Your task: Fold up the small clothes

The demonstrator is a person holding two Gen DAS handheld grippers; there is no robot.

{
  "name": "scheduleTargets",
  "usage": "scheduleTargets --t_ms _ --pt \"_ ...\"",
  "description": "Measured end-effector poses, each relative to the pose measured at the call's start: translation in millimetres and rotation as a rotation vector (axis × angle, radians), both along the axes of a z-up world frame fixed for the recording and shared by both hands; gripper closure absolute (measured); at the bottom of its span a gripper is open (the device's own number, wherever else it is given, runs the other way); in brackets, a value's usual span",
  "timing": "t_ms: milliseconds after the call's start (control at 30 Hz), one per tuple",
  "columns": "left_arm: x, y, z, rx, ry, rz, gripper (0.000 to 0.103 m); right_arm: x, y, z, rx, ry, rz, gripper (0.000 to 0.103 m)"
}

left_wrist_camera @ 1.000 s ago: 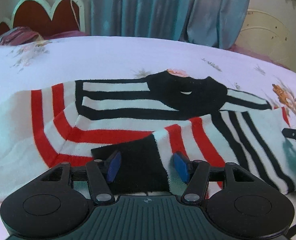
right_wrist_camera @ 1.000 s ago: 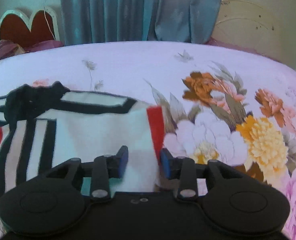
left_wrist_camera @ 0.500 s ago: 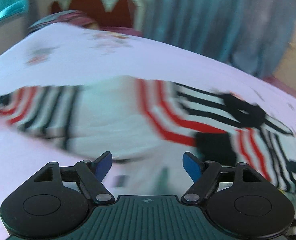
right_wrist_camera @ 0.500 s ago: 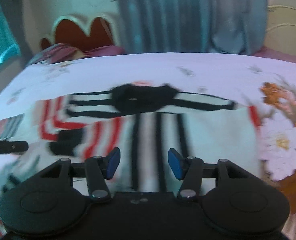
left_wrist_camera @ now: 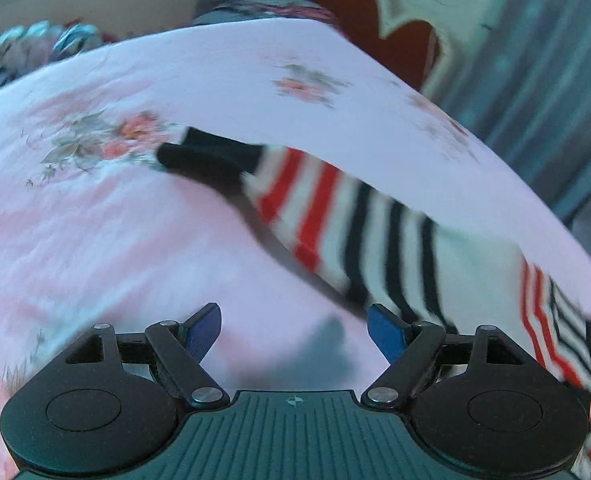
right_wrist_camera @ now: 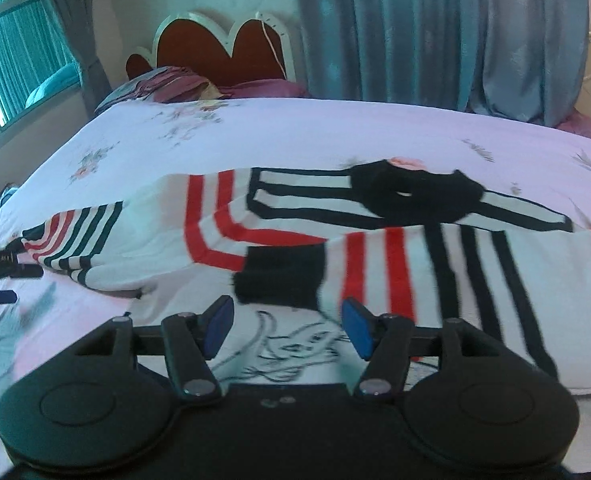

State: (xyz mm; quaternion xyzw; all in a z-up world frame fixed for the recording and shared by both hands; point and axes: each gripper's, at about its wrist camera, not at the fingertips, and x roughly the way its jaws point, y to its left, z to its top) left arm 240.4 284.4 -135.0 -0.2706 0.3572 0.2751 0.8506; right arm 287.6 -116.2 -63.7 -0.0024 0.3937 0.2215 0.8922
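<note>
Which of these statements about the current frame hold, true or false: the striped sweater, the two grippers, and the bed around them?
1. The striped sweater lies on a floral bedsheet. True.
2. The left gripper is clamped on a sleeve. False: nothing sits between its blue pads; the outstretched sleeve lies ahead of it.
3. The right gripper holds no cloth. True: its jaws are opening, with only the sweater's white hem lying beneath the gap.
4. One black cuff is folded in onto the sweater's body. True.
5. The sweater's stripes are blue and green. False: they are red and black on white.
</note>
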Motion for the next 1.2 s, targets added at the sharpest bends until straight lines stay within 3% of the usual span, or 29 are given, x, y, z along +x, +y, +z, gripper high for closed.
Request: scheduleTargets --t_ms 133,300,333,367,433,533,700,833,1000,1100,1200 --pt "14 44 -12 -0.083 -0.065 0.061 0.024 3 21 -5 -0.023 0.011 -0.006 0.044" --pt "34 70 -16 -0.103 -0.124 0.076 0.026 13 38 -13 -0.042 0.02 -0.04 0.044" --pt "37 72 -17 -0.092 -0.132 0.077 0.046 16 40 -15 -0.046 0.021 -0.048 0.044" --pt "40 75 -19 -0.085 -0.128 0.072 0.072 19 42 -16 -0.047 0.021 -0.058 0.044" --pt "42 85 -25 -0.104 -0.128 0.084 0.094 25 45 -19 -0.054 0.021 -0.075 0.044" --pt "41 88 -28 -0.11 -0.151 0.083 0.096 35 46 -22 -0.065 0.014 -0.102 0.045" --pt "45 69 -6 -0.037 -0.202 0.028 0.098 48 35 -27 -0.099 -0.004 -0.176 0.045" --pt "61 30 33 0.037 -0.284 -0.126 0.098 59 26 -48 -0.113 0.076 -0.185 0.046" --pt "96 -67 79 0.072 -0.389 -0.434 0.098 54 9 -30 -0.03 0.05 -0.195 0.046" --pt "113 -137 86 0.056 -0.406 -0.624 0.098 45 -13 -16 0.0 0.021 -0.222 0.045" --pt "124 -216 74 0.052 -0.388 -0.822 0.098 35 -45 -7 0.019 0.009 -0.273 0.045"
